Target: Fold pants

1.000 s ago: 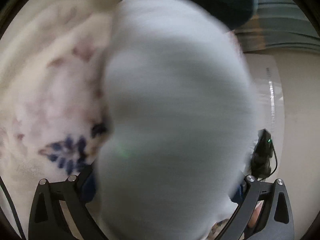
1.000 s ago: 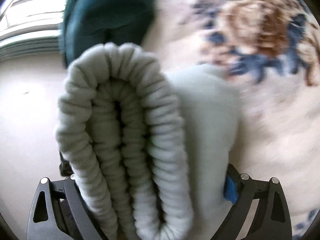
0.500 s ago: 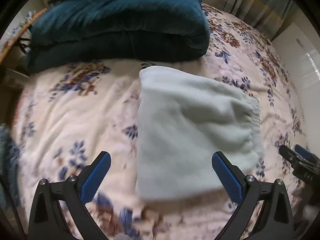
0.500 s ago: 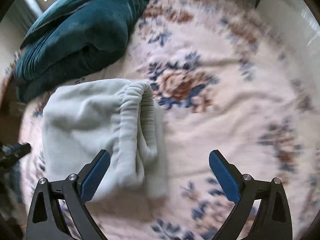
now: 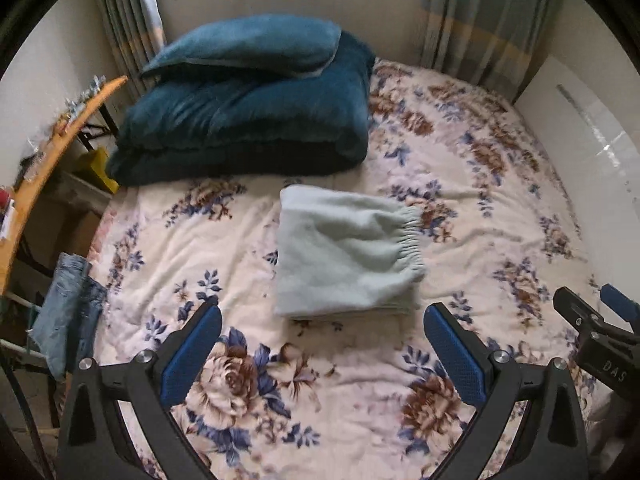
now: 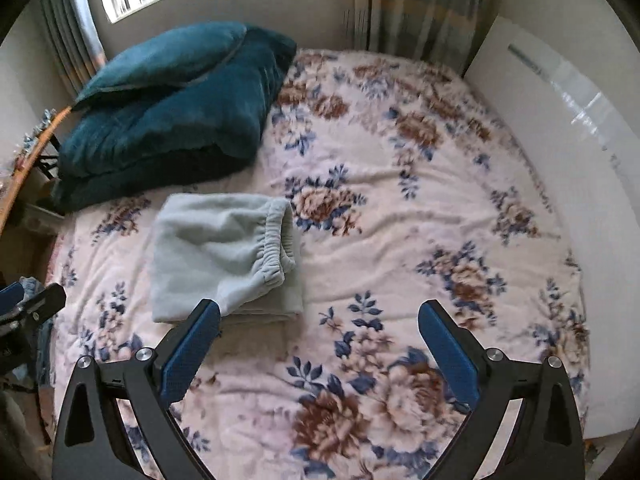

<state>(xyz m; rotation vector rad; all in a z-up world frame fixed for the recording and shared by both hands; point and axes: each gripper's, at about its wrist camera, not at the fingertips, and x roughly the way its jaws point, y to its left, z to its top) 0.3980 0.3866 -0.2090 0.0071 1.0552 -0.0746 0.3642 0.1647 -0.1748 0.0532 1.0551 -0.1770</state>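
Observation:
The pale grey-green fleece pants (image 5: 344, 252) lie folded in a compact rectangle on the floral bed cover (image 5: 460, 184), elastic waistband on the right side. They also show in the right wrist view (image 6: 220, 252), left of centre. My left gripper (image 5: 322, 320) is open and empty, raised above the bed in front of the pants. My right gripper (image 6: 318, 316) is open and empty, raised to the right of the pants. Neither touches the fabric. The right gripper's tip shows in the left wrist view (image 5: 592, 320); the left gripper's tip shows in the right wrist view (image 6: 28, 304).
A folded dark teal duvet with a pillow (image 5: 248, 100) lies at the head of the bed, just behind the pants. A wooden desk edge (image 5: 60, 128) and hanging jeans (image 5: 68, 312) stand left of the bed. A white panel (image 5: 592, 152) borders the right side.
A second ago both grippers held the folded pants close to the cameras. They set the pants down on the bed, opened, and pulled back and up away from them.

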